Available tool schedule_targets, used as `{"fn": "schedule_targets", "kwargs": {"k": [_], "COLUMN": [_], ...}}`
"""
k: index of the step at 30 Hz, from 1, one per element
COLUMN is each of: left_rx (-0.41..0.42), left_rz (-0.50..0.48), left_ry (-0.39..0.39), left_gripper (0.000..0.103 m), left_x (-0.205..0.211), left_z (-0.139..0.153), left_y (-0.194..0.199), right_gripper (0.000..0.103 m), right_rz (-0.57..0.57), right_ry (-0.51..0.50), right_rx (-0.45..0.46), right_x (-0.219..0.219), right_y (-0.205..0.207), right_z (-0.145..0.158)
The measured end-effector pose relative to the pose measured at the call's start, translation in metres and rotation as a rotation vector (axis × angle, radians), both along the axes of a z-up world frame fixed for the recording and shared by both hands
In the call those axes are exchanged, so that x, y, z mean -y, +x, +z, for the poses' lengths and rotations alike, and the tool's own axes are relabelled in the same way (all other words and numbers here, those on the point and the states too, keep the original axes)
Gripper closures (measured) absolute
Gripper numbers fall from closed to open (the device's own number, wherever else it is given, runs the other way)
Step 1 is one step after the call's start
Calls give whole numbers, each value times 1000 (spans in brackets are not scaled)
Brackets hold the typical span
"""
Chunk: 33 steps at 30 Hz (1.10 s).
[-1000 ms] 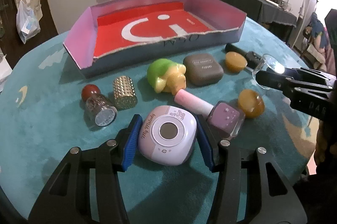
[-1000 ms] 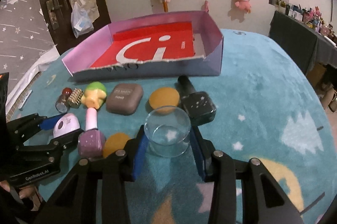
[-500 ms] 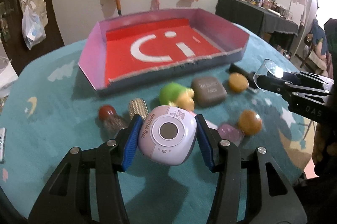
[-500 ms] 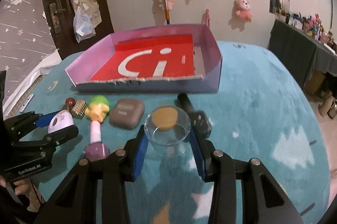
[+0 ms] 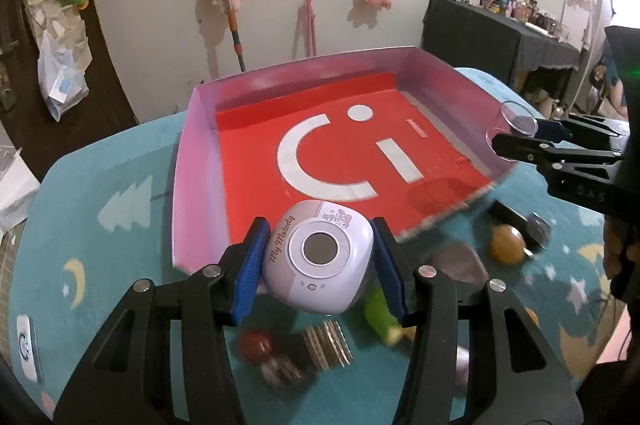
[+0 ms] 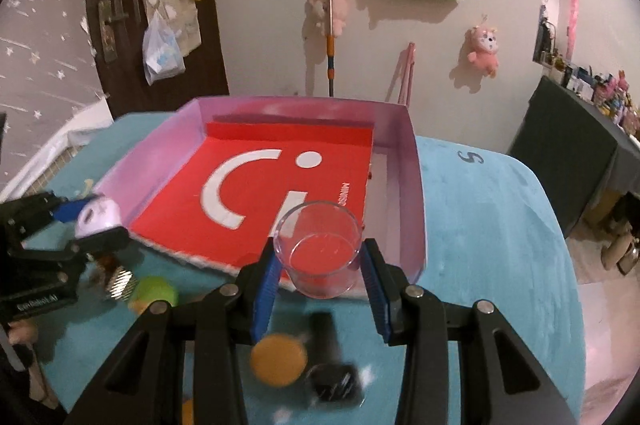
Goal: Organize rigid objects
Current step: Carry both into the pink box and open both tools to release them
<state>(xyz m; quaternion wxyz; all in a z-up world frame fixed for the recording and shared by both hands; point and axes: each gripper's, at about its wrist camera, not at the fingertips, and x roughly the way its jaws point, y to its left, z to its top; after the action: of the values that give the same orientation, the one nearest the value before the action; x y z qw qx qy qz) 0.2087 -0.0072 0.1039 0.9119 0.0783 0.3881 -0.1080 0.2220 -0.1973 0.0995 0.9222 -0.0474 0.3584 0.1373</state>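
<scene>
L gripper (image 5: 318, 261) grips toy camera (image 5: 318, 261), R gripper (image 6: 320, 267) clear cup (image 6: 319, 249), over teal mat (image 5: 88, 225).

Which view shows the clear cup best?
The right wrist view: the clear cup sits large and central in the right gripper. The left wrist view shows only its rim and side at the right edge.

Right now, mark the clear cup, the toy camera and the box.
clear cup (image 6: 320, 249), right wrist view, side wall
toy camera (image 5: 320, 249), left wrist view, round lens
box (image 5: 192, 161), left wrist view, left wall
</scene>
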Motion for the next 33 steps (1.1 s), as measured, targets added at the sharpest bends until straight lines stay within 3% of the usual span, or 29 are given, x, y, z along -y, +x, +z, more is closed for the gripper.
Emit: {"fn": "schedule_targets", "kwargs": {"k": [4,12,23,33], "left_rx": [-44,-123,-205,-229], "left_rz": [1,-23,-32,-35], "left_ry": [37,74,90,87], "left_gripper": [54,54,54,54], "left_x": [0,4,4,4], "left_z": [-5,-21,-44,-50], "left_y": [27,55,70,72], "right_gripper": [60,60,60,59], "right_rz": [18,76,121,131], "right_ry": [-81,-184,-252,-296], "right_rx": [-56,-180,-228,-237], "right_x": [-7,-17,-26,-31], "right_y": [35,69,75,80], "right_z": [-8,-27,-34,-36]}}
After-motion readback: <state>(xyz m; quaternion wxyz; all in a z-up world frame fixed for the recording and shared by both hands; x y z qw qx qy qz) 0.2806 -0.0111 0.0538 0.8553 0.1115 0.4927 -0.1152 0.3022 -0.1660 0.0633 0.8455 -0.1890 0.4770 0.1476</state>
